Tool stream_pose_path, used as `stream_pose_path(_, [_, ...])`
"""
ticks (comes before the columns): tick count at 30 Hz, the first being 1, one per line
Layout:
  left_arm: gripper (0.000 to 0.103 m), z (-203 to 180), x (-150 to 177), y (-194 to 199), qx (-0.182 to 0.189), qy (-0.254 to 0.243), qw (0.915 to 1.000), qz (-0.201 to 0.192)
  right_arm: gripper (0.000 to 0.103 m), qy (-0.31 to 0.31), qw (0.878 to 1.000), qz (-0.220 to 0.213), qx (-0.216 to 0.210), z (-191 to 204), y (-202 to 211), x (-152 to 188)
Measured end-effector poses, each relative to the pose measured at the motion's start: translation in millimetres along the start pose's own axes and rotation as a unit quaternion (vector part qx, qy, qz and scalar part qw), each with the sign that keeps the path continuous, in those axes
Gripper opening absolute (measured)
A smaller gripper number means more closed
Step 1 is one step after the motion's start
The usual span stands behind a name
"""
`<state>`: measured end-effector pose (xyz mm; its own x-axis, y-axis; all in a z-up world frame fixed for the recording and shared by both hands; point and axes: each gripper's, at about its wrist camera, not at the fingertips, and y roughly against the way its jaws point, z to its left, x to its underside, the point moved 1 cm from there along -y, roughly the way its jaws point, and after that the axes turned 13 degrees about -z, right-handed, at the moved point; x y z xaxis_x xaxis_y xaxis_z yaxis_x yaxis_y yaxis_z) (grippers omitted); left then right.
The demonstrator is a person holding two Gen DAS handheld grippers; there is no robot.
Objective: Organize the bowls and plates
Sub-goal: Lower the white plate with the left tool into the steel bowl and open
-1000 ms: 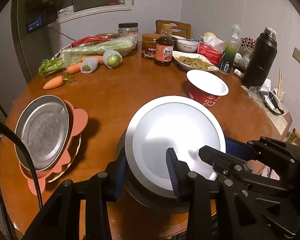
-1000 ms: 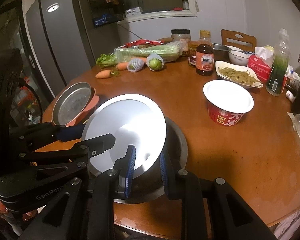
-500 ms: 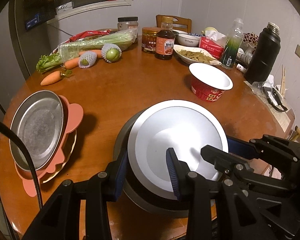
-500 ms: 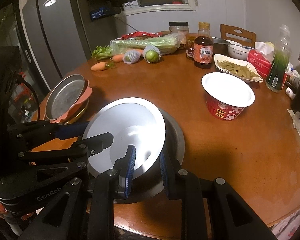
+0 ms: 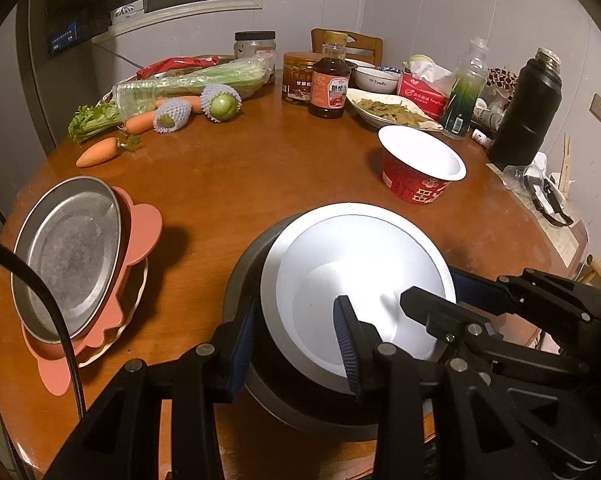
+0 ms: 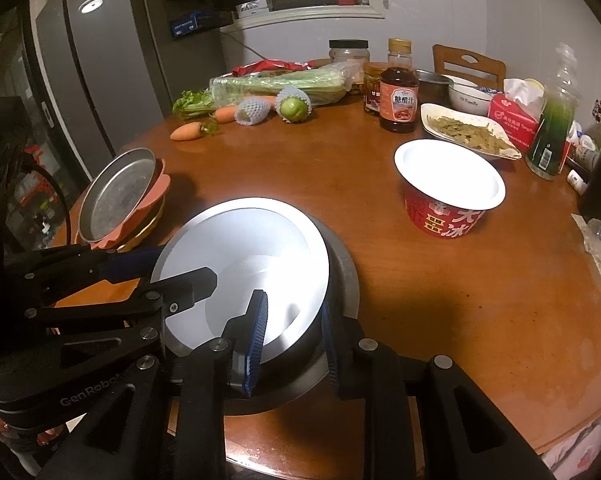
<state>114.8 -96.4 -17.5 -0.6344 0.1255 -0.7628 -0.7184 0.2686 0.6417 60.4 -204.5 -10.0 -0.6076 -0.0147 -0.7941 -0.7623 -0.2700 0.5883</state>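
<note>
A shiny steel bowl (image 5: 356, 276) sits nested in a wider dark grey bowl (image 5: 244, 264) near the round wooden table's front edge. My left gripper (image 5: 294, 340) is shut on the steel bowl's left rim, one finger inside and one outside. My right gripper (image 6: 294, 340) is shut on the same bowl (image 6: 240, 264) at its right rim. Each gripper shows in the other's view. At the left, a steel plate (image 5: 68, 252) lies tilted on a pink plate (image 5: 140, 224) and a cream plate (image 5: 136, 300); the stack also shows in the right wrist view (image 6: 120, 196).
A red instant-noodle cup (image 5: 420, 172) stands right of centre. At the back are carrots (image 5: 98, 152), celery, netted fruit, a sauce bottle (image 5: 330, 80), jars, a dish of greens (image 5: 392, 110), a white bowl (image 5: 374, 78), a tissue box, a green bottle and a black thermos (image 5: 528, 108).
Both grippers have pulled back toward the table's front edge and risen slightly, with the steel bowl between them. The bowl sits more squarely inside the dark bowl. Grips are unchanged.
</note>
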Motion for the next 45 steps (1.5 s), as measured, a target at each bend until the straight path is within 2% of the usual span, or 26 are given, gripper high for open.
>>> stream_pose_path(12, [0.040, 2, -1, 6, -0.004, -0.003, 1.0000, -0.008, 0.038, -0.002, 1.000, -0.024, 0.011, 0, 8, -3])
stream_pose_path(14, [0.041, 1, -2, 7, -0.004, -0.004, 0.9999, -0.010, 0.039, -0.005, 1.000, -0.027, 0.010, -1, 10, -4])
stream_pose_path(17, [0.049, 1, -3, 11, -0.013, -0.006, 0.9997, -0.021, 0.039, -0.007, 1.000, -0.029, 0.009, -4, 11, -5])
stream_pose_path(27, [0.055, 4, -10, 20, -0.019, -0.004, 0.9988, -0.046, 0.040, -0.030, 0.999, -0.042, 0.010, -16, 15, -5])
stream_pose_path(36, [0.056, 1, -17, 14, -0.016, -0.002, 0.9986, -0.050, 0.046, -0.049, 0.998, -0.049, 0.009, -31, 16, -8])
stream_pose_path(45, [0.057, -8, -31, 2, -0.008, -0.006, 0.9988, -0.048, 0.047, -0.063, 0.996, -0.054, 0.011, -48, 10, -17])
